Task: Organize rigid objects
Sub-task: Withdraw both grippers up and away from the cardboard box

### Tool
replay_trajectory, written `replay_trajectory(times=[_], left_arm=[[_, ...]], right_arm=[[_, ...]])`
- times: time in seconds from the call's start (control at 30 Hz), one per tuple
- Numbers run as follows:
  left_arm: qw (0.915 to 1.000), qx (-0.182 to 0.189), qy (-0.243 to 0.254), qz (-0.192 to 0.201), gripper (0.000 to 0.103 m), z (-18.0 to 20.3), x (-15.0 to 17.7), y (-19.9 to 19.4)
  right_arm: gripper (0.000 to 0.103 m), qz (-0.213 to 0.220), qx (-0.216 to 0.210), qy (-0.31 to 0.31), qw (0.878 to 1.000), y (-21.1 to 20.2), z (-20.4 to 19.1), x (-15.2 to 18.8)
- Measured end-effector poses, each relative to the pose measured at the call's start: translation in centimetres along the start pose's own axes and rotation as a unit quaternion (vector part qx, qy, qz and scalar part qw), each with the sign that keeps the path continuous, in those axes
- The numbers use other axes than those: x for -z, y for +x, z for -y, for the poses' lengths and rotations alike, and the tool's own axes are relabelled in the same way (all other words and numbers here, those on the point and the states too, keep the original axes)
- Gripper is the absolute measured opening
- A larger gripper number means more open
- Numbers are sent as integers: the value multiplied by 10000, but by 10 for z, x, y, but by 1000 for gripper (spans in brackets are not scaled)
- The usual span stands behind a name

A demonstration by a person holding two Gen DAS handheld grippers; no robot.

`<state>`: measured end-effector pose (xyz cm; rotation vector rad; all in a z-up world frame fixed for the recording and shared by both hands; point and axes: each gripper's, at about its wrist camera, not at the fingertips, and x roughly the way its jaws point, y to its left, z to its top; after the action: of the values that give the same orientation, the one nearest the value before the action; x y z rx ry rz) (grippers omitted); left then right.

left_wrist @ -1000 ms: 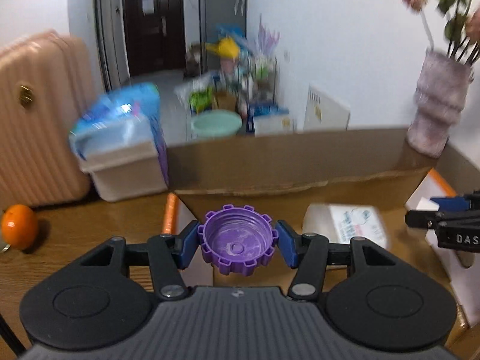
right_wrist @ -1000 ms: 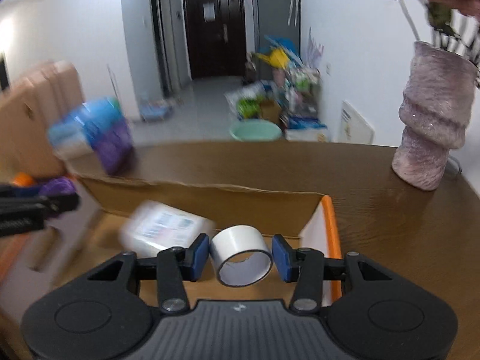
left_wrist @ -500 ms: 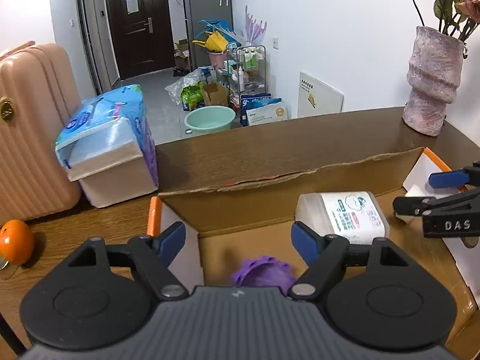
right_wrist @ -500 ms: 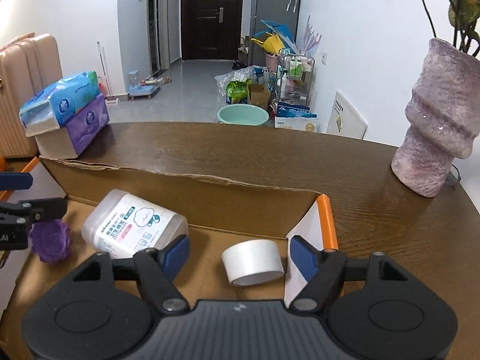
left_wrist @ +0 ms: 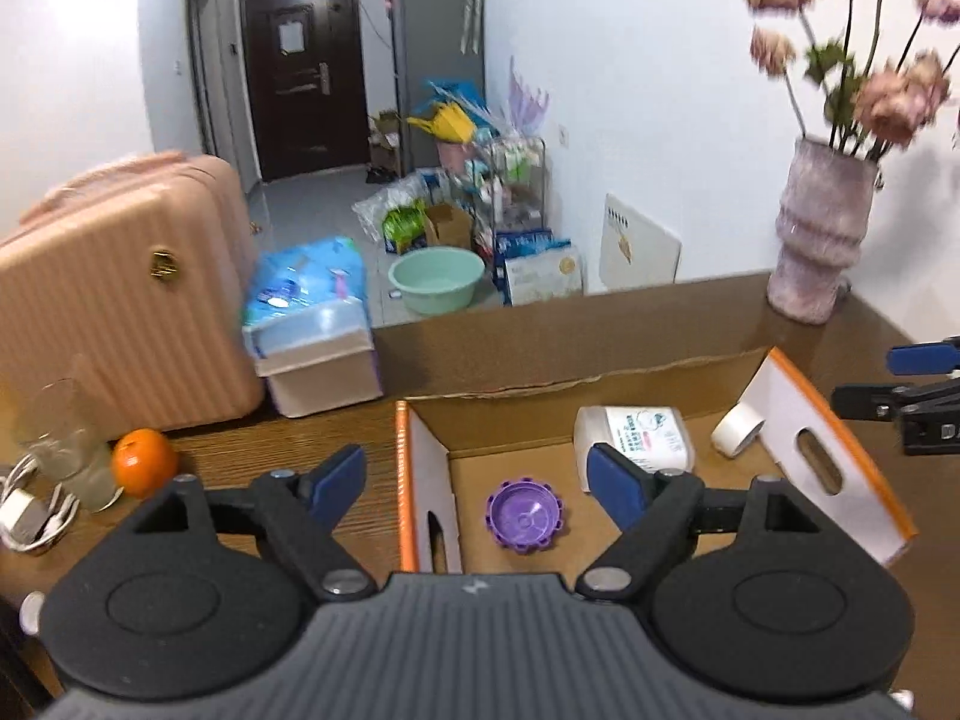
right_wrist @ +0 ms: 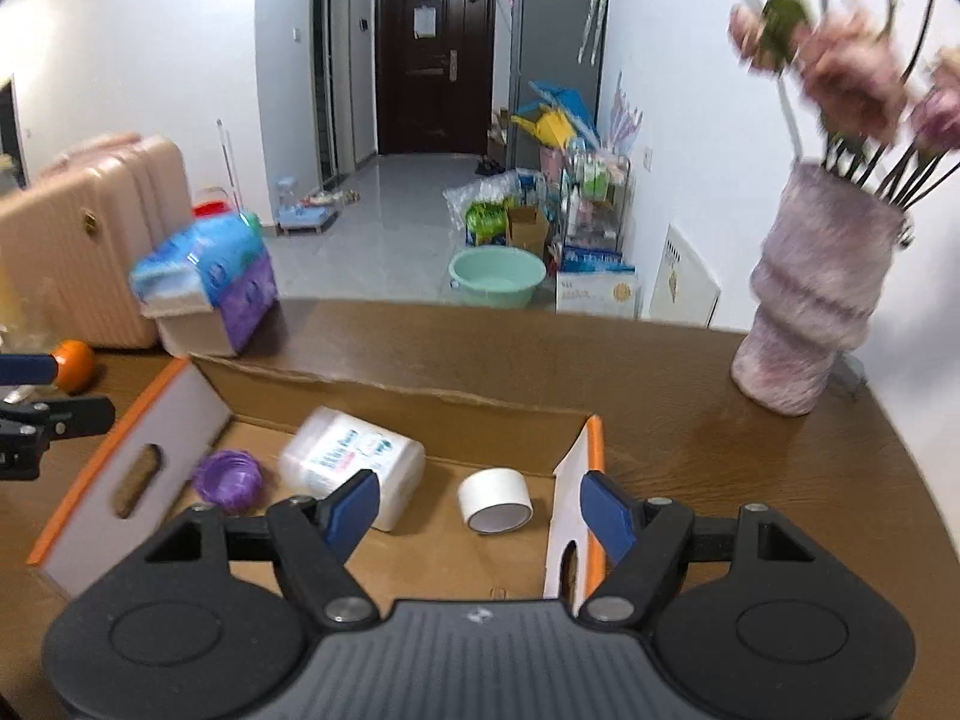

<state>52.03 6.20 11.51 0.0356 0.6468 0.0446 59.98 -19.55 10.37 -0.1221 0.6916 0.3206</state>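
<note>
We hold the left hand-held gripper [left_wrist: 477,480] above the purple cap [left_wrist: 526,516] in the cardboard box [left_wrist: 672,375], jaws opening, empty. The right hand-held gripper [right_wrist: 480,507], open wide and empty, hangs above the tape roll [right_wrist: 495,500].

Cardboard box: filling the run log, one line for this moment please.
cardboard box: purple cap, white tape roll, white bottle inside | left gripper opening, empty | right gripper open, empty

Even, soft indoor light; fisheye bends the edges, and motion blur smears the flowers [left_wrist: 864,54].
</note>
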Motion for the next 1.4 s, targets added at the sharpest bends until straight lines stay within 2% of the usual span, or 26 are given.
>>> replay_trajectory(times=[0.13,0.23,0.37,0.57,0.73,0.83,0.93,1.03,1.2,1.4], left_arm=[[9997,62,-103,235,88,-2,11,-48],[9986,165,-173,480,90,-3,23,-81],[9945,219,-363,960,100,0,43,-117],[9884,311,-297,1455,103,9,71,-157],[9802,435,-437,1880,103,14,99,-187],[9709,491,-366,2316,103,18,120,-204],[9633,392,-199,2648,103,22,135,-218],[9613,380,-176,2723,103,23,145,-227],[9602,290,-209,2772,103,23,160,-238],[9615,234,-296,2723,103,21,175,-242]], right_arm=[[75,332,-11,-48,9994,-57,-4,3],[77,659,-218,-8,9976,-92,-7,13],[77,988,-274,-19,9947,-126,-12,31],[78,1581,-209,-117,9871,-170,-27,59],[82,2113,-165,14,9773,-200,-33,82],[83,2305,-186,113,9728,-212,-34,99],[91,2579,-88,133,9660,-224,-35,116],[94,2812,-26,145,9595,-236,-39,133],[96,2798,-105,361,9593,-246,-41,158],[97,2914,75,232,9563,-252,-49,184]])
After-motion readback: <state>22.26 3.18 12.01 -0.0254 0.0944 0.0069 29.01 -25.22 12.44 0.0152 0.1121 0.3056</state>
